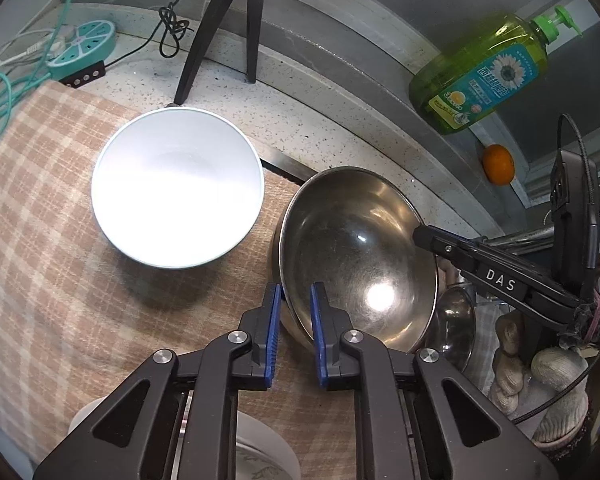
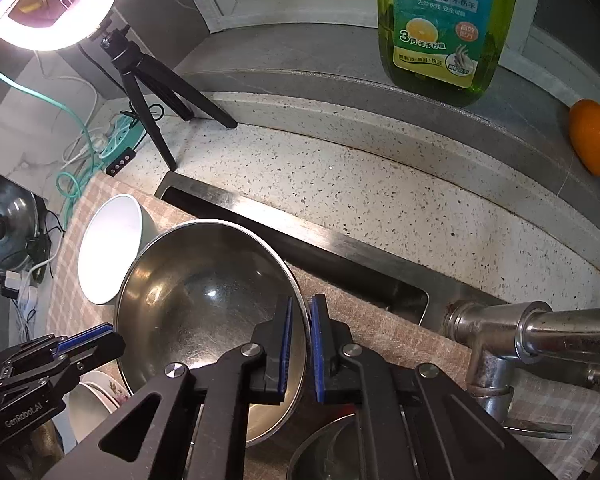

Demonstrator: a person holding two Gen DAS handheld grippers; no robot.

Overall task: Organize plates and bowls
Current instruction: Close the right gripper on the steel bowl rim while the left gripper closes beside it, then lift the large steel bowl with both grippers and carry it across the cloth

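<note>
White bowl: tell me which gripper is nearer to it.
Left. The left gripper straddles the steel bowl's rim on the side facing the white bowl; the right gripper straddles the steel bowl's far rim, farther away.

A tilted steel bowl (image 1: 356, 256) sits beside an upright white bowl (image 1: 176, 188) on checked cloth.

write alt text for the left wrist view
The left gripper straddles the near rim of a steel bowl tilted on a checked cloth, while the right gripper pinches its far rim. A white bowl sits upright to its left.
</note>
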